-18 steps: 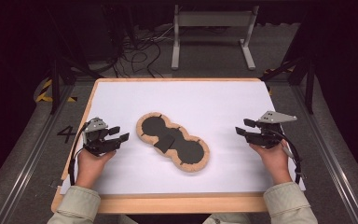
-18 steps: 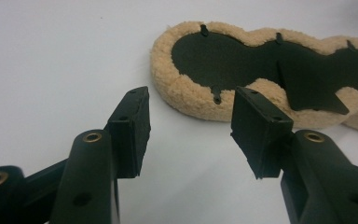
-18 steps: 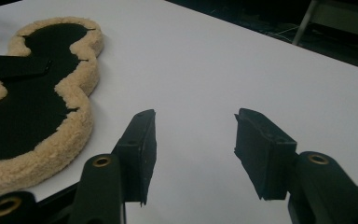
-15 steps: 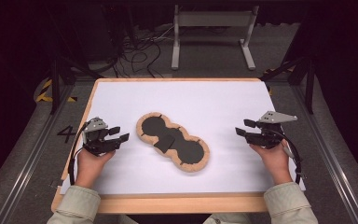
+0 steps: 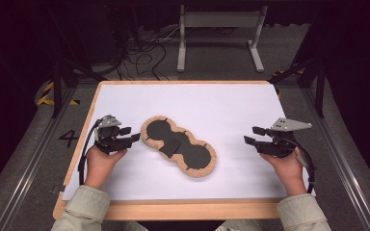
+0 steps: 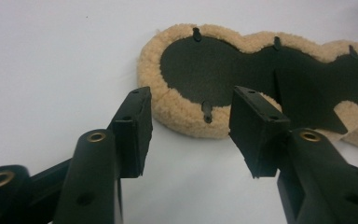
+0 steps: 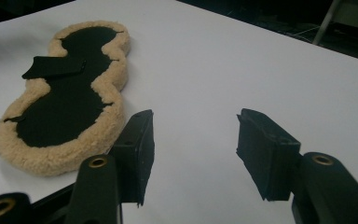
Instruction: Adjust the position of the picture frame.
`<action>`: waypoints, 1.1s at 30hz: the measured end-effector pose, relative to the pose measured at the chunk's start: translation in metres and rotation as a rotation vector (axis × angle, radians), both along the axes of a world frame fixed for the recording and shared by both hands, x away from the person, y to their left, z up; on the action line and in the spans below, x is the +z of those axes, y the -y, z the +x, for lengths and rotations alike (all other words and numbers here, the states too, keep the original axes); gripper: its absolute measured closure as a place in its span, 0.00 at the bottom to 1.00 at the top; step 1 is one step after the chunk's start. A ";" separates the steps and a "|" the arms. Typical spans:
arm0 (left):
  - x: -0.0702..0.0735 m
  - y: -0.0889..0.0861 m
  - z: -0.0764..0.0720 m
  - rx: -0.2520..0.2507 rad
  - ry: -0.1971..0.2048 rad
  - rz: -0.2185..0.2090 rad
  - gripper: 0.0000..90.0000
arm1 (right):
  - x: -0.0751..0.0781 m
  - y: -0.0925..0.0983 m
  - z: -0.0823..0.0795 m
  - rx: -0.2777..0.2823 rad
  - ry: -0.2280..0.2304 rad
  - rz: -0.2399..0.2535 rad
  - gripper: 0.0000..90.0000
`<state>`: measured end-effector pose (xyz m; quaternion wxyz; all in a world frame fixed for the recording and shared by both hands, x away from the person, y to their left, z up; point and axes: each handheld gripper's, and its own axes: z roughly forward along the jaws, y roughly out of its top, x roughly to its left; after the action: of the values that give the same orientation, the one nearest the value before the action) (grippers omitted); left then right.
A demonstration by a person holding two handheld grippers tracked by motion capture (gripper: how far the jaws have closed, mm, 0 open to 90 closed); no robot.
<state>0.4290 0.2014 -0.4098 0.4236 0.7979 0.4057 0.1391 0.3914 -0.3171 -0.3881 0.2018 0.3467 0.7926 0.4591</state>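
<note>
Left hand-held gripper (image 5: 131, 138) sits half-open and empty, fleecy peanut-shaped pad (image 5: 178, 146) just ahead of it on the worktop (image 5: 231, 103). Looks soft, light, floppy; I'd pinch the woolly rim. Right hand-held gripper (image 5: 250, 135) also open, farther off.

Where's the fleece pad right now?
In the high view the fleece pad lies flat mid-table on the white sheet, running diagonally between the grippers, nearer the left gripper than the right gripper; neither touches it.
</note>
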 end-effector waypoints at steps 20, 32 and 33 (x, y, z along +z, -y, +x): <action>0.002 0.012 0.045 0.079 -0.034 0.007 1.00 | -0.001 0.001 -0.038 0.015 -0.017 -0.073 0.67; -0.022 0.020 0.075 0.106 -0.088 0.074 1.00 | -0.001 -0.005 -0.059 0.035 -0.011 -0.099 0.70; -0.024 0.021 0.077 0.103 -0.096 0.079 1.00 | -0.001 -0.005 -0.060 0.038 -0.014 -0.090 0.71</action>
<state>0.5062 0.1804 -0.4340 0.3640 0.7978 0.4605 0.1381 0.3311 -0.3124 -0.3891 0.2028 0.3256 0.8203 0.4242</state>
